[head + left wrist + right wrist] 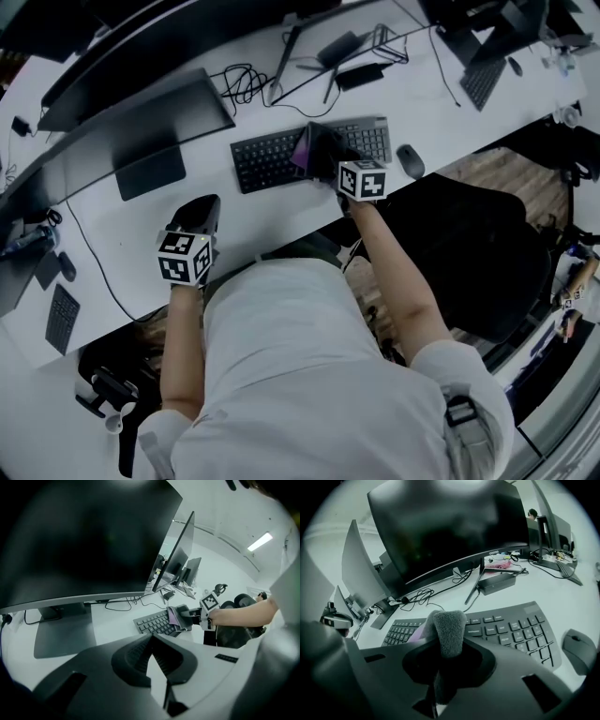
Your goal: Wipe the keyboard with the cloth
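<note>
Cloth (449,630) pinched, seemingly touching keyboard (511,634) middle.

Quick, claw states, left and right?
Left claw: closed, empty.
Right claw: closed on the cloth.

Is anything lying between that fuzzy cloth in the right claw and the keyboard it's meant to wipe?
Nothing visible. The right claw grips the grey fuzzy cloth over the middle keys of the black keyboard.
</note>
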Motion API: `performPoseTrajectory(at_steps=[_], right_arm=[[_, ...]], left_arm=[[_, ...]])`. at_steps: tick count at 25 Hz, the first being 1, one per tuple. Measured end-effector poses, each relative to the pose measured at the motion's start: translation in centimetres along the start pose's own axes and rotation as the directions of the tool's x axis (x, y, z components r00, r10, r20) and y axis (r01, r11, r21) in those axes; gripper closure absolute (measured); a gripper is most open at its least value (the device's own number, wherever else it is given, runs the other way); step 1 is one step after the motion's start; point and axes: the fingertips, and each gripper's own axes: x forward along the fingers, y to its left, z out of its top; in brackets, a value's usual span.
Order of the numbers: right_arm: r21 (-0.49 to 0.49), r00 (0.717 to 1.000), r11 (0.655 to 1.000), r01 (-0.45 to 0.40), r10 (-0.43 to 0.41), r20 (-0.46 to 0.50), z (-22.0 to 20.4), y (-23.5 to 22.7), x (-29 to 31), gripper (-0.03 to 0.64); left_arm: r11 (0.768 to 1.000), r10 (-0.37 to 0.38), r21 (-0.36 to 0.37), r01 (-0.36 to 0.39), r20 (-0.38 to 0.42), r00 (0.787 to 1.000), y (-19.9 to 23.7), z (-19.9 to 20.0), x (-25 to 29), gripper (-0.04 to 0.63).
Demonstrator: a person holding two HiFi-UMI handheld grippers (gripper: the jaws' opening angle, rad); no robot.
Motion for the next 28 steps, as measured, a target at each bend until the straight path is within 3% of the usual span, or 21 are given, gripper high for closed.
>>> performPoseTrajectory(at_steps=[28], right_arm=[[0.099,0.970,0.968,0.233,-0.238,0.044,0.1,-14.9,-6.6,0.551]], left_arm=[[0.997,-0.065,0.042,0.067,-0.062,0.996,-2.5,1.7,3.6,0.594]])
